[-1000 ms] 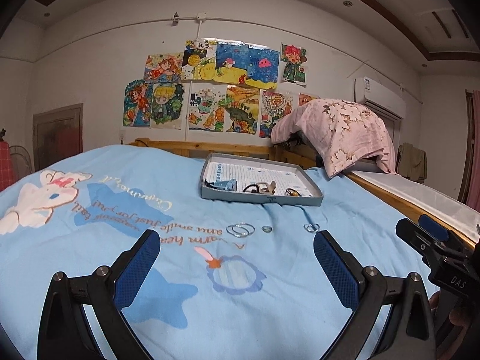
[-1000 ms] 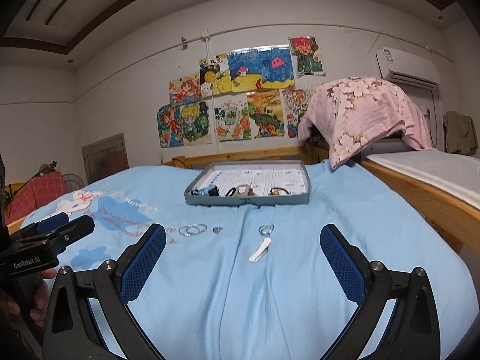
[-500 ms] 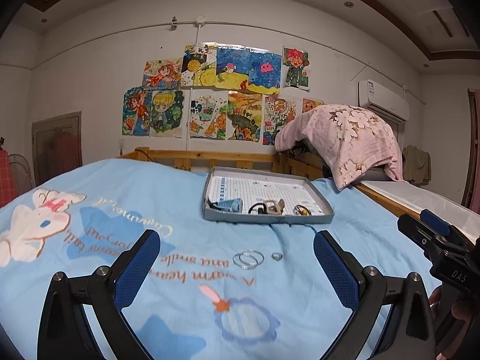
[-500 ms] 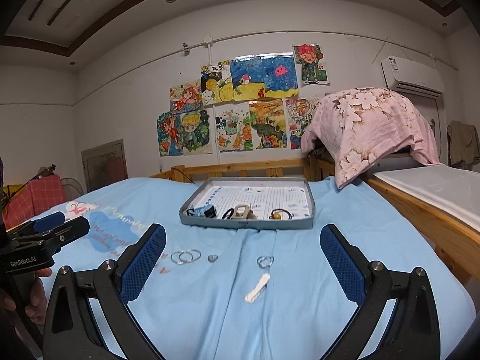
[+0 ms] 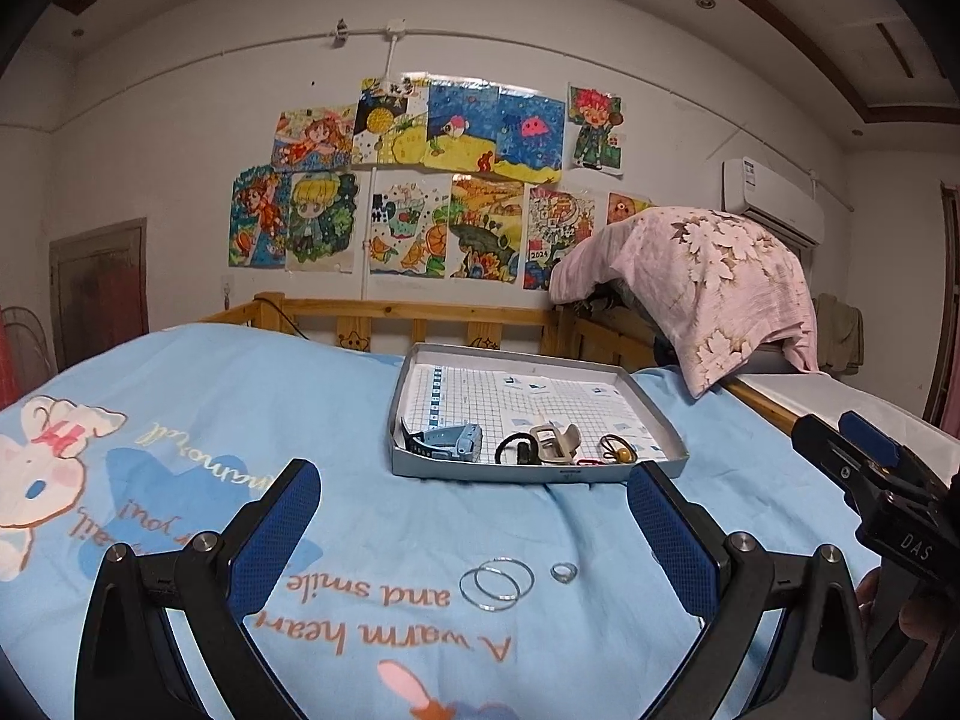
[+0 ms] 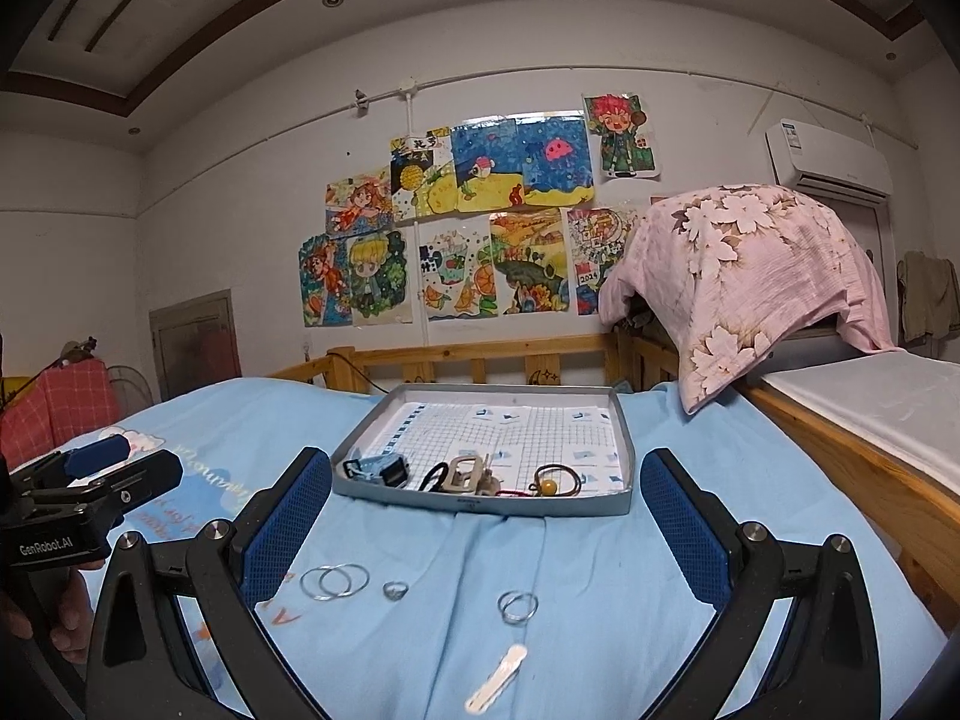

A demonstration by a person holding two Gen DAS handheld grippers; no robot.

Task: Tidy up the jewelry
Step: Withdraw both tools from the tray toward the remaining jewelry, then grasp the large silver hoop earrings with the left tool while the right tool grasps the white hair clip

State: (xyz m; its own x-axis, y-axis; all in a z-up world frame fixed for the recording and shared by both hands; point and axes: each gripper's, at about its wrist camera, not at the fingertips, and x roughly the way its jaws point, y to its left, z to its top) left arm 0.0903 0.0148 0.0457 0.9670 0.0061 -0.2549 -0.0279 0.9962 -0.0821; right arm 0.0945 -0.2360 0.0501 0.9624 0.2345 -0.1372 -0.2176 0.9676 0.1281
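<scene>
both my hand-held grippers, left (image 5: 474,531) and right (image 6: 486,516), hang open, empty; hoops (image 5: 496,583) lower centre, tray (image 5: 540,471) mid-frame.

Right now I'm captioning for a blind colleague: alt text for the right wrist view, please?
The open right gripper faces a grey tray of trinkets on a blue bedsheet. Nearer lie paired hoops, two rings and a white clip.

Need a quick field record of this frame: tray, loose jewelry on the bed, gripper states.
tray: grey, on the blue bedsheet, holds a watch and other small pieces
loose on sheet: paired hoops, small ring, second hoop pair, white hair clip
left gripper: open, empty
right gripper: open, empty
</scene>
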